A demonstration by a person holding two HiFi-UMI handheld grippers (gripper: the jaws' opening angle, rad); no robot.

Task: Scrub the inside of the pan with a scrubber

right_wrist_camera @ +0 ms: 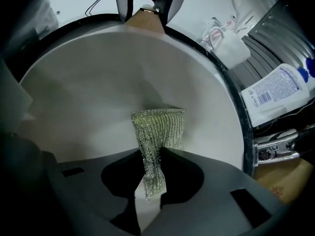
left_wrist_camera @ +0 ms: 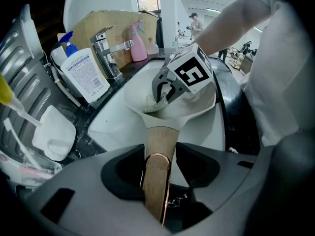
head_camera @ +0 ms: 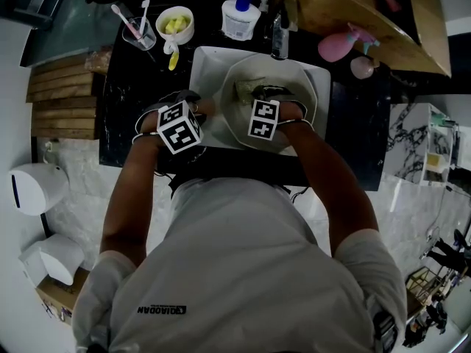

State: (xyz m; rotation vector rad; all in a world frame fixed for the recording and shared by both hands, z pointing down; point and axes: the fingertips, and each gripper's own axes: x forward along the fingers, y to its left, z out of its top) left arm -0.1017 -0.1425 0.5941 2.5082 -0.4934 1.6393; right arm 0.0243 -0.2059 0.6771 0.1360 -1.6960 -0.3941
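The mesh scrubber (right_wrist_camera: 158,127) is pinched between the jaws of the right hand-held gripper (right_wrist_camera: 150,188). Its free end spreads against the inner floor of the white pan (right_wrist_camera: 108,77), just ahead of those jaws. Straight ahead across the bowl lies the pan's handle (left_wrist_camera: 160,146), clamped by the left hand-held gripper (left_wrist_camera: 158,195). The pan is held over the sink (head_camera: 207,59). Strokes likely run along that handle axis.

Head view: from above the person, steeply down onto the sink (head_camera: 210,63) and pan (head_camera: 307,87). Left gripper view: low at the pan handle (left_wrist_camera: 158,156), facing along it toward the faucet (left_wrist_camera: 106,50). Right gripper view: close inside the pan, facing back toward the pan handle. All three share the pan and scrubber (right_wrist_camera: 158,127).
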